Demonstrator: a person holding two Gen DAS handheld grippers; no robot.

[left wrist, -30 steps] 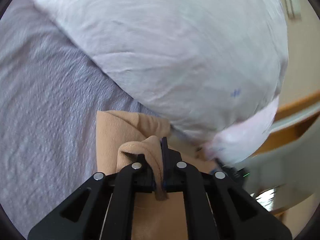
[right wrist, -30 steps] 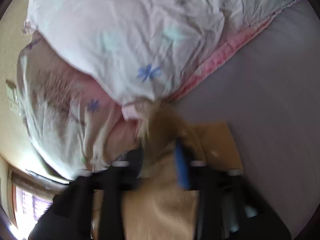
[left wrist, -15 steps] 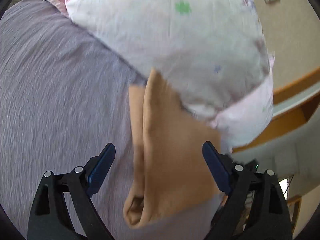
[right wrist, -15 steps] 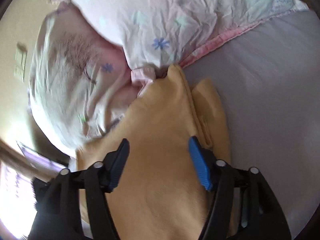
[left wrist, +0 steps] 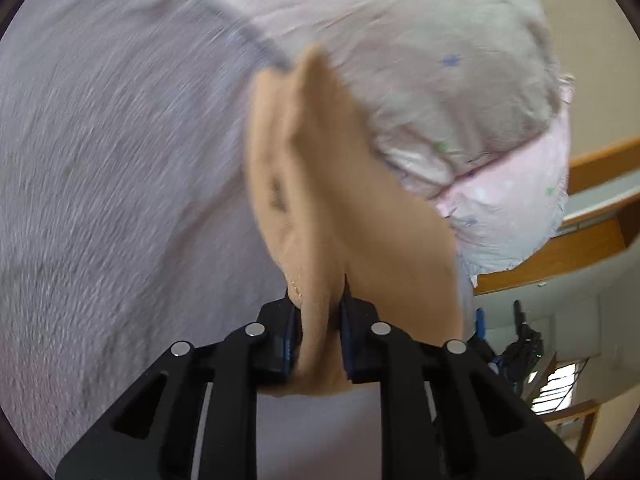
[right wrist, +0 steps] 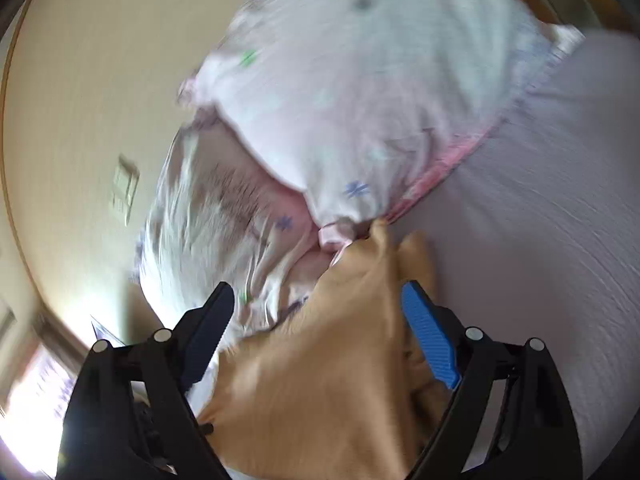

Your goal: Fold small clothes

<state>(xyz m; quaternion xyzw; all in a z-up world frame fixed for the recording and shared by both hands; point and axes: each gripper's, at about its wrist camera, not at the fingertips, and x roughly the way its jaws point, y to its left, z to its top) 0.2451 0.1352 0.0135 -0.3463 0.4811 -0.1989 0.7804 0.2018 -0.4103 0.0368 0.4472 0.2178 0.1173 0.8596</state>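
A small tan garment [left wrist: 328, 184] lies on the grey-lilac bedsheet [left wrist: 120, 168], its far tip against the pillow. My left gripper [left wrist: 316, 300] is shut on the garment's near edge, with cloth bunched between the pads. In the right wrist view the same tan garment [right wrist: 336, 360] fills the lower middle. My right gripper [right wrist: 320, 320] is open, its blue pads standing on either side of the cloth and above it, holding nothing.
A white pillow with small flower print [left wrist: 440, 80] and pink trim lies at the head of the bed, also in the right wrist view [right wrist: 360, 100]. A beige wall with a switch plate [right wrist: 124, 188] is behind. Wooden furniture [left wrist: 580, 240] stands to the right.
My left gripper, open half a second ago, has closed on the garment's near edge. My right gripper let go earlier, stays open and has drawn back a little.
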